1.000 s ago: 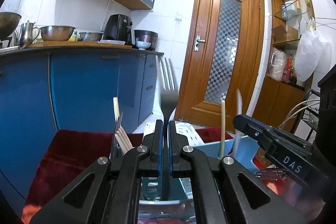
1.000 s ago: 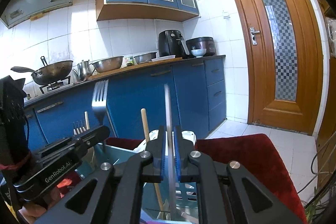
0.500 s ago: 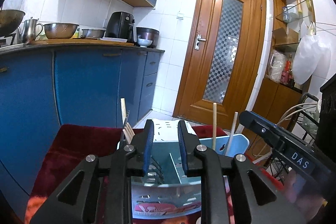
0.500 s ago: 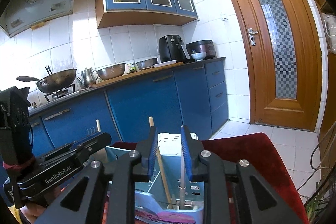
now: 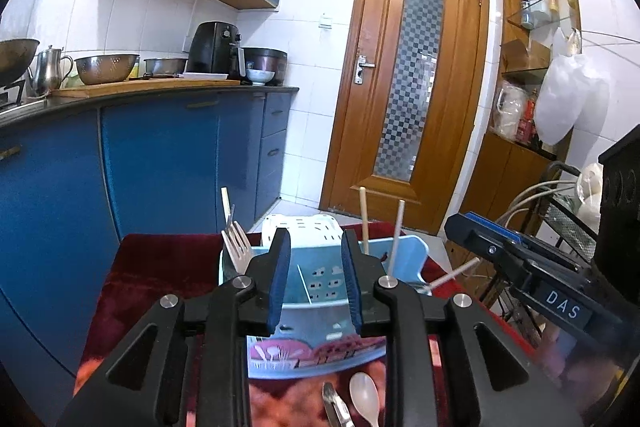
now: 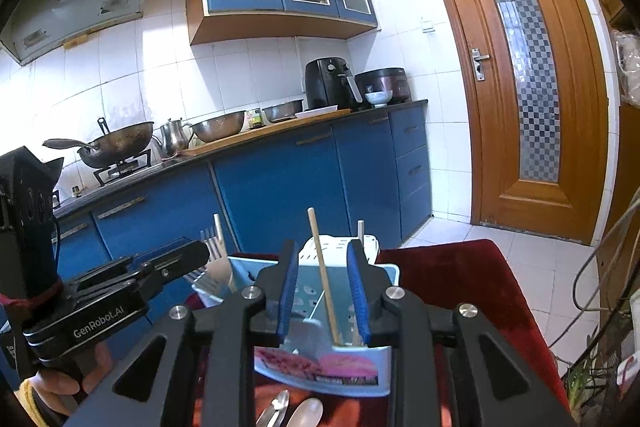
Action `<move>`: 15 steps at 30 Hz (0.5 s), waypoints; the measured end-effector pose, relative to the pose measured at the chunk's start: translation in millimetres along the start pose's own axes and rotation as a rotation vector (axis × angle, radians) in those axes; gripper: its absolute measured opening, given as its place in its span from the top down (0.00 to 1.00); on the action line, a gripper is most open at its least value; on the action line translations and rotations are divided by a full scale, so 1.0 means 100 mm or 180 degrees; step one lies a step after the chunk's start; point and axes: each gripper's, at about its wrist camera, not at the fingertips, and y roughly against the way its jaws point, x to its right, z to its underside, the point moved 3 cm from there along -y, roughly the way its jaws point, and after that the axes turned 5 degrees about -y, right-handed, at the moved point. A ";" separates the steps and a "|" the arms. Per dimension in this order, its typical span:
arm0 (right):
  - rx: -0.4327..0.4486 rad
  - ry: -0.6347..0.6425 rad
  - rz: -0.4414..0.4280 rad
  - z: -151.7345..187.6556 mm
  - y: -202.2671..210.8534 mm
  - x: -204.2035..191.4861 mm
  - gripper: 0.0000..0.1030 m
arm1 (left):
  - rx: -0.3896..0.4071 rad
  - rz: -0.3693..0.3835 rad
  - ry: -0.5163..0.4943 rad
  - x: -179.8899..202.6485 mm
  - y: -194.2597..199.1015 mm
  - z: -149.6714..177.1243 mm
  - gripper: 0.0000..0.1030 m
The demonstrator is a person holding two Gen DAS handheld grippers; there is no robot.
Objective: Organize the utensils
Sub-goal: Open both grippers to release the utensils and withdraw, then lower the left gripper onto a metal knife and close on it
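A light blue utensil caddy (image 5: 320,279) stands on a red cloth; it also shows in the right wrist view (image 6: 320,355). Forks (image 5: 236,247) stand in its left compartment, and chopsticks (image 6: 324,283) and a white handle (image 5: 394,247) in its right side. My left gripper (image 5: 315,277) is open and empty, just in front of and above the caddy. My right gripper (image 6: 323,293) is open and empty, also over the caddy. A white spoon (image 5: 364,397) and a metal utensil (image 5: 334,405) lie on the cloth in front of the caddy. Both also show in the right wrist view, spoon (image 6: 306,413) and metal utensil (image 6: 276,405).
The red cloth (image 5: 160,267) covers the small table. Blue kitchen cabinets (image 5: 160,155) run along the left with pots and an air fryer (image 5: 216,47) on the counter. A wooden door (image 5: 404,95) stands behind. A wire rack (image 5: 560,219) is on the right.
One second ago my left gripper held a fork and my right held a thin utensil over the caddy. Both have let go, opened wide and drawn back; the utensils now stand in the caddy.
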 end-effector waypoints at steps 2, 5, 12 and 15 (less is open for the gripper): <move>-0.0037 -0.0026 0.0007 0.01 0.06 -0.01 0.73 | -0.0002 -0.0004 -0.0020 0.04 0.09 0.01 0.75; -0.0093 -0.0065 0.0017 0.04 0.17 -0.03 0.73 | -0.0030 -0.0001 -0.0029 0.06 0.18 0.02 0.75; -0.0253 -0.0185 0.0088 0.17 0.35 0.02 0.73 | -0.0223 0.0000 0.0093 0.05 0.36 0.14 0.75; -0.0360 -0.0293 0.0117 0.23 0.42 0.08 0.73 | -0.0313 -0.0036 0.0122 0.03 0.42 0.22 0.75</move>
